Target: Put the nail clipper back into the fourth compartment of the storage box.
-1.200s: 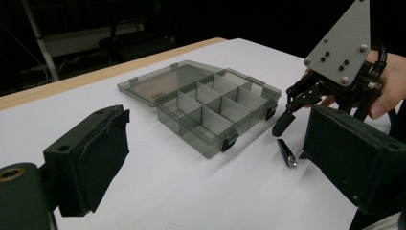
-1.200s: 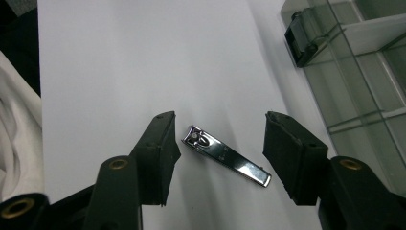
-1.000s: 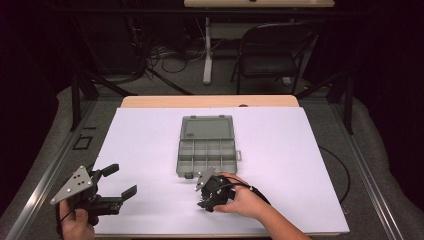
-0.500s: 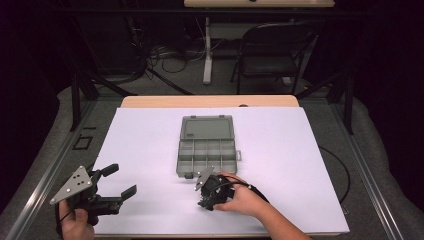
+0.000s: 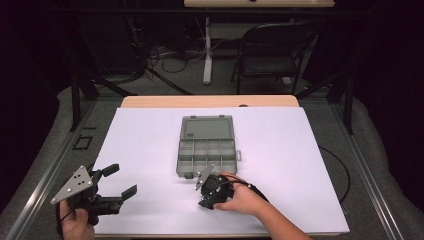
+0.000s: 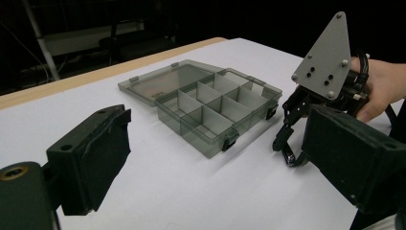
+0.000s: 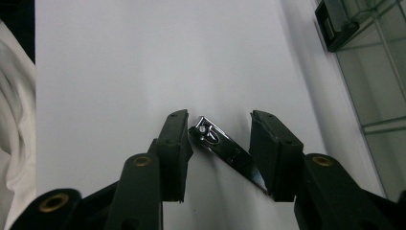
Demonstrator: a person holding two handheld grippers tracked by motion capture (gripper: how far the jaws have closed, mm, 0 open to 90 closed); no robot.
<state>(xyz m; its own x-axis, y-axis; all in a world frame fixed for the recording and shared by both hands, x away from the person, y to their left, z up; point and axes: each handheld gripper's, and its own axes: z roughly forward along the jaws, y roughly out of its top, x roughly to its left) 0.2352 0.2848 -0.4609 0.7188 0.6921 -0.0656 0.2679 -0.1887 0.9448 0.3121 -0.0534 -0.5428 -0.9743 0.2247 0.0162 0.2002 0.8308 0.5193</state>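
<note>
Nail clipper [image 7: 225,146], one, chrome, lies flat on the white table cover [image 5: 280,145], diagonally between the parted jaws of the right gripper [image 7: 218,153], one end against a jaw pad and the other seemingly touching too; the jaws have not closed on it; the clipper lies just in front of the organiser box [image 5: 206,145], near its front latch. Box: one, grey translucent, lid swung flat open behind it, eight compartments as best counted. Left gripper [image 5: 116,181]: jaws wide apart, nothing between them, well to the left of the box. Behind the box a wooden table edge [image 5: 210,101], one folding chair [image 5: 272,52], floor cables, dark room.
</note>
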